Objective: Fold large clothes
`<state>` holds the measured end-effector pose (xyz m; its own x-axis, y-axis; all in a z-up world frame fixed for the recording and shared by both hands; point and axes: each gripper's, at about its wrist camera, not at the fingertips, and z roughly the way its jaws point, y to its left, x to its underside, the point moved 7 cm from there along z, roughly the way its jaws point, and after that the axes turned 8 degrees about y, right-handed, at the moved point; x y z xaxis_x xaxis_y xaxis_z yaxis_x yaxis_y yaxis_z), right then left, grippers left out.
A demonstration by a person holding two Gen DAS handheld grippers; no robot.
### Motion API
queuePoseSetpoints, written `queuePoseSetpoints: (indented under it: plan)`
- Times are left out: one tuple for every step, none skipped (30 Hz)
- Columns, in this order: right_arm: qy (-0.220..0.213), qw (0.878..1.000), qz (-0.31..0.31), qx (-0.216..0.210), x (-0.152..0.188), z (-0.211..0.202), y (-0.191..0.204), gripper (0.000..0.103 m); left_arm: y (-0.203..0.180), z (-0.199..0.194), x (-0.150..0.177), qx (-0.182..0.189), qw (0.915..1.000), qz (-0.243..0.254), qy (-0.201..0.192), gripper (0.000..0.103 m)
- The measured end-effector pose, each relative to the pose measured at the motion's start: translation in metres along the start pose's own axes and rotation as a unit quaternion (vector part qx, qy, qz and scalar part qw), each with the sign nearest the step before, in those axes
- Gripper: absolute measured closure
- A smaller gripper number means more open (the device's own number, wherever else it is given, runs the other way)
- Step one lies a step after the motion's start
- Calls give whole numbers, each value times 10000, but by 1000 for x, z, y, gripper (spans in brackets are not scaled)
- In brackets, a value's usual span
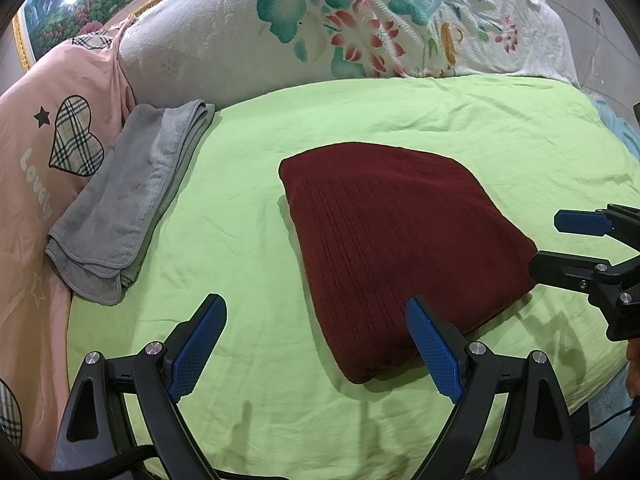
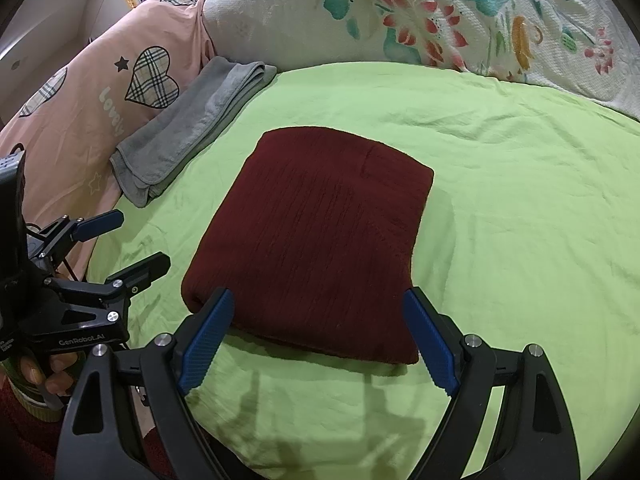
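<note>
A dark red knitted garment (image 1: 400, 248) (image 2: 320, 232) lies folded into a thick rectangle on the green sheet (image 1: 260, 240) (image 2: 520, 220). In the left wrist view my left gripper (image 1: 316, 344) stands open over the sheet, its right finger just in front of the garment's near corner. My right gripper (image 2: 320, 336) is open too, its blue pads (image 2: 208, 336) spread either side of the garment's near edge without pressing on it. Each gripper also shows in the other view: the right gripper (image 1: 550, 244) by the garment's right side, the left gripper (image 2: 136, 240) left of the garment.
A folded grey towel (image 1: 120, 208) (image 2: 192, 128) lies at the sheet's left edge against pink bedding (image 1: 48, 152) (image 2: 100, 92) with plaid hearts. A white floral blanket (image 1: 340, 28) (image 2: 440, 12) is heaped along the back. A hand (image 2: 52, 372) holds the left gripper.
</note>
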<state>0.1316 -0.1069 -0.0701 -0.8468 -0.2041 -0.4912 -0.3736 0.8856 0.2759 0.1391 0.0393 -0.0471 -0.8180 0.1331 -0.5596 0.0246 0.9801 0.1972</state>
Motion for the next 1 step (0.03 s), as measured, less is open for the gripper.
queuePoseSetpoints:
  plan:
    - [-4, 10000, 6, -2, 0, 0, 0, 17, 0, 0, 0, 5, 10000, 2, 0, 12]
